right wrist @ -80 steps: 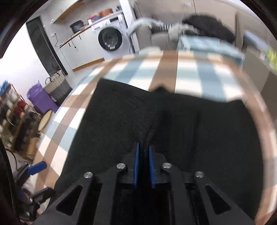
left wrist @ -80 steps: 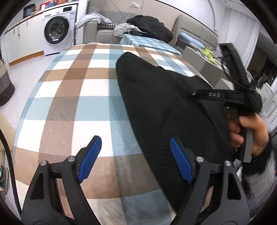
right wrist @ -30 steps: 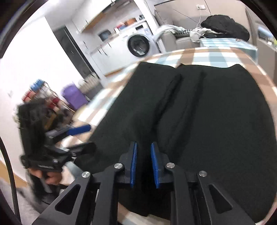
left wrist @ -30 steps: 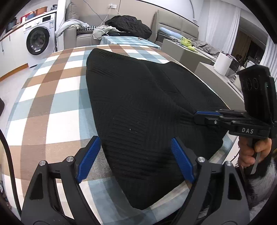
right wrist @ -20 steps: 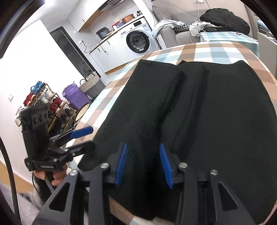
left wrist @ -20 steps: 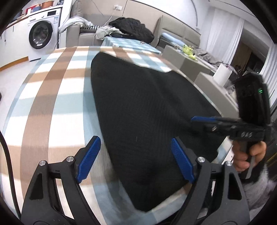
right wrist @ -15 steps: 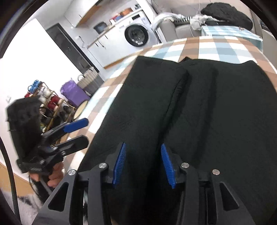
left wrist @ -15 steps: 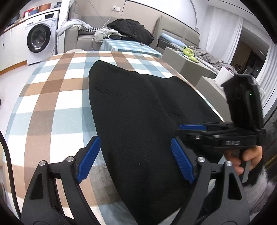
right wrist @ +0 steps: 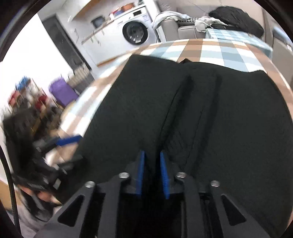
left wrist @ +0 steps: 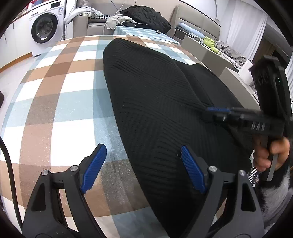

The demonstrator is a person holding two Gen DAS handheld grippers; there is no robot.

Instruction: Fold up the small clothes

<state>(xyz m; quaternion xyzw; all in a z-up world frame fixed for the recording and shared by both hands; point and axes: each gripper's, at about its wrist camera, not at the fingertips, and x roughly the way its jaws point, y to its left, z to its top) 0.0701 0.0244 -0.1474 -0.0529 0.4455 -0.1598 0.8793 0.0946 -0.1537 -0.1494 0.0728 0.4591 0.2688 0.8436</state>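
Note:
A black ribbed knit garment (left wrist: 155, 102) lies spread on the checked tablecloth (left wrist: 60, 102); it also shows in the right wrist view (right wrist: 210, 119). My left gripper (left wrist: 142, 163) is open, its right finger over the garment's near left edge, its left finger over bare cloth. My right gripper (right wrist: 152, 164) has its jaws nearly together on a raised fold of the garment near its front edge. It also shows at the right of the left wrist view (left wrist: 218, 109), low on the fabric.
A washing machine (left wrist: 45, 27) stands at the back left. A sofa with a pile of clothes (left wrist: 144, 14) is behind the table. A low grey table (left wrist: 207, 53) is at the right. Baskets and a purple bin (right wrist: 62, 93) stand left of the table.
My right gripper's jaws opened, then closed down on a fold of the garment. My left gripper stayed open and moved closer to the garment's left edge.

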